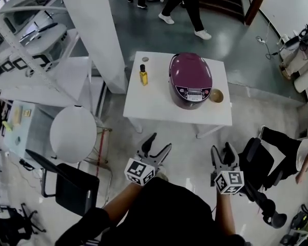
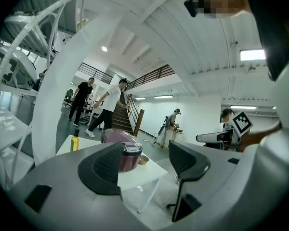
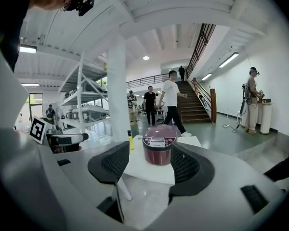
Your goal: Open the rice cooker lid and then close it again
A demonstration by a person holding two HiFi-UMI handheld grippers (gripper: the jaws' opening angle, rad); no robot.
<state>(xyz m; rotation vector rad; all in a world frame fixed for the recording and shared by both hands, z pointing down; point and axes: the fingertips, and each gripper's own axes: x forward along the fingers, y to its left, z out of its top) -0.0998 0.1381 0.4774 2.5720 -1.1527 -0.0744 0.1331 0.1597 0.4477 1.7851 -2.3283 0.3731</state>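
Note:
A purple rice cooker (image 1: 190, 80) with its lid down stands on a small white table (image 1: 154, 104); its control panel faces me. It also shows in the left gripper view as the rice cooker (image 2: 126, 153) and in the right gripper view as the rice cooker (image 3: 159, 150). My left gripper (image 1: 158, 147) and right gripper (image 1: 223, 153) are both held low in front of the table, well short of it. Each stands open with nothing between its jaws.
On the table a small yellow bottle (image 1: 143, 75) stands left of the cooker, a tan bowl (image 1: 216, 95) sits at its right. A white pillar (image 1: 92, 29) rises left of the table. A round white stool (image 1: 73, 134) and black chair (image 1: 72, 187) are at left. People walk beyond (image 1: 187, 6).

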